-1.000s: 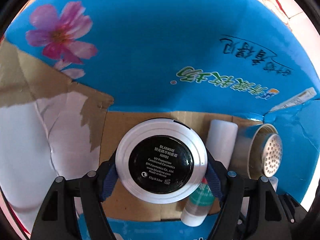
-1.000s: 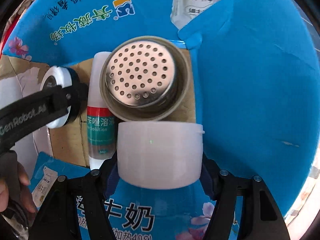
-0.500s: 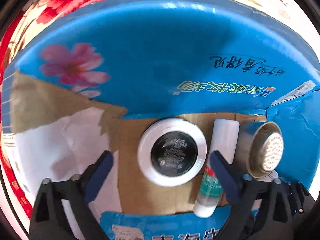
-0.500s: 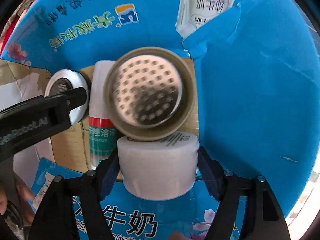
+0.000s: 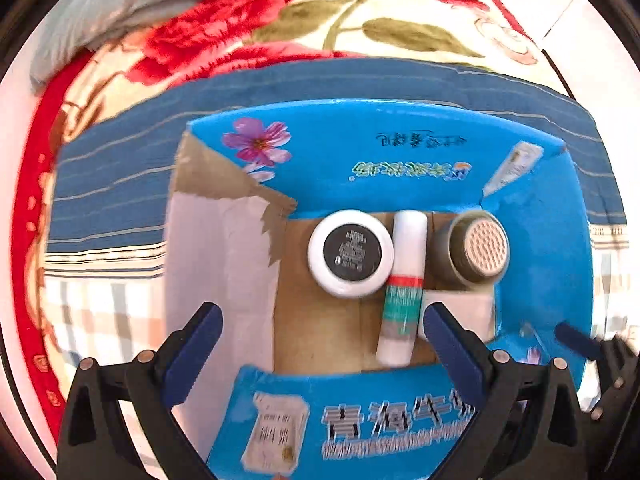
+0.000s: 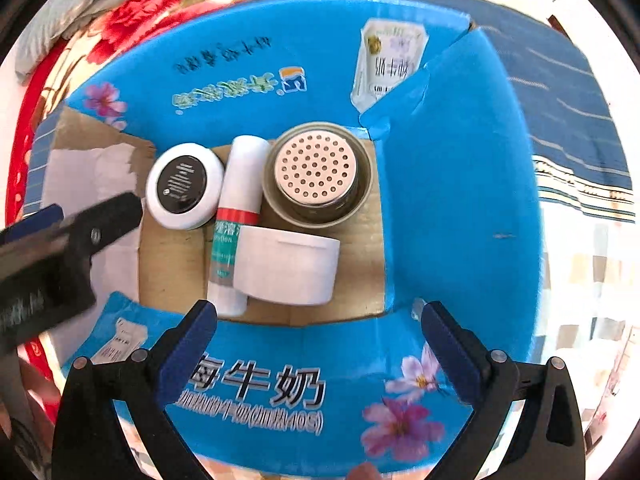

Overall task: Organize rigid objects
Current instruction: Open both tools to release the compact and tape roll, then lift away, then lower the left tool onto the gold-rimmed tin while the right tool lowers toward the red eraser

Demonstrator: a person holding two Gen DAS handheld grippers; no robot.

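Observation:
An open blue milk carton box (image 5: 400,152) (image 6: 460,200) holds the objects on its brown floor. A round white compact with a black label (image 5: 351,253) (image 6: 184,186) lies at the left. Beside it lies a white tube bottle with a red and green label (image 5: 404,280) (image 6: 234,220). A metal strainer cup (image 5: 476,248) (image 6: 318,172) stands at the right. A white jar (image 6: 286,266) (image 5: 456,312) lies in front of the cup. My left gripper (image 5: 320,332) is open and empty above the box. My right gripper (image 6: 320,332) is open and empty above the jar.
The box sits on a blue striped cloth (image 5: 112,184) over a bed with a red floral blanket (image 5: 240,20). The box flaps (image 6: 280,380) stand up around the opening. The left gripper's body (image 6: 60,248) shows at the left in the right wrist view.
Both grippers have let go and pulled back up. The left one released the compact into the box. The right one released the white jar in front of the strainer cup.

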